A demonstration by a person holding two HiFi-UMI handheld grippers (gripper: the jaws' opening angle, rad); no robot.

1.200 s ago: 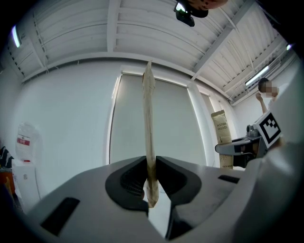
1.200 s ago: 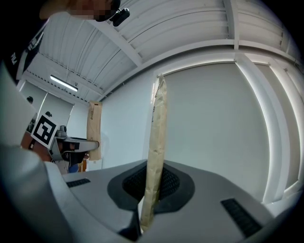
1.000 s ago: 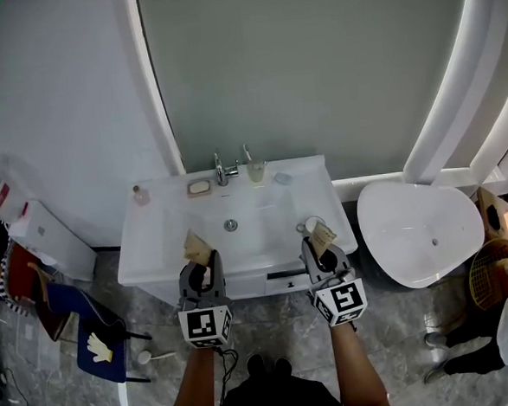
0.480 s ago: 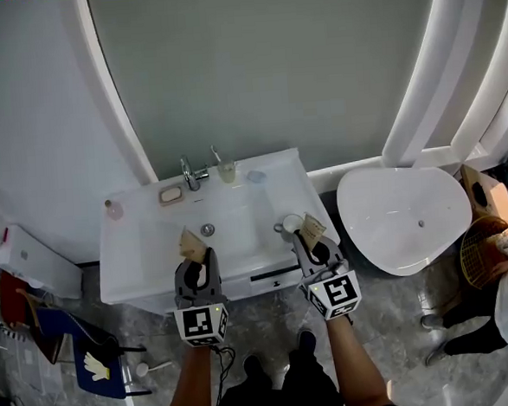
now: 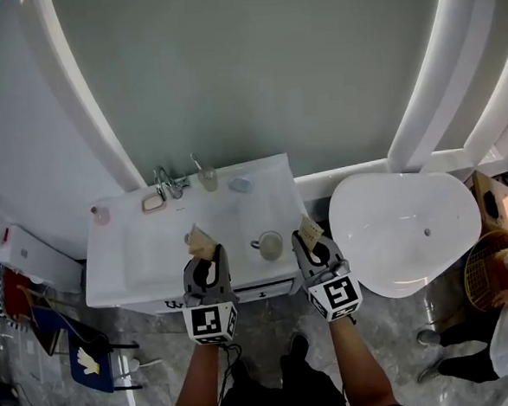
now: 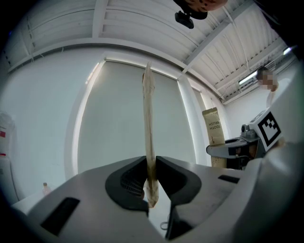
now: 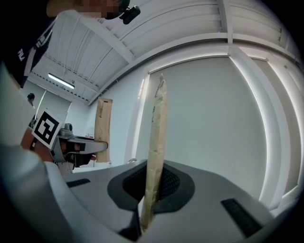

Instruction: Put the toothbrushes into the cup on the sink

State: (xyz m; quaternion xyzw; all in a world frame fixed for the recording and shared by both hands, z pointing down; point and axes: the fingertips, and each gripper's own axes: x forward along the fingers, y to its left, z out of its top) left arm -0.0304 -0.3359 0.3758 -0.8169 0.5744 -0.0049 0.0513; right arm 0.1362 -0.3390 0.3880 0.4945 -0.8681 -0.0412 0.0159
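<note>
left tool (image 6: 151, 182): clamped | toothbrush packet (image 6: 148, 118): upright, edge-on

pale grey wall (image 5: 253, 68), white arched trim (image 5: 434, 81), marbled floor (image 5: 405, 322), perhaps a wire basket (image 5: 489, 270)

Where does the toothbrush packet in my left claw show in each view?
Head view: the tan paper toothbrush packet sits left of centre, in the left claw.
Left gripper view: the packet stands edge-on at centre.
Right gripper view: the packet shows flat-on at left.
Shared landmark: the grey arched wall panel.
</note>
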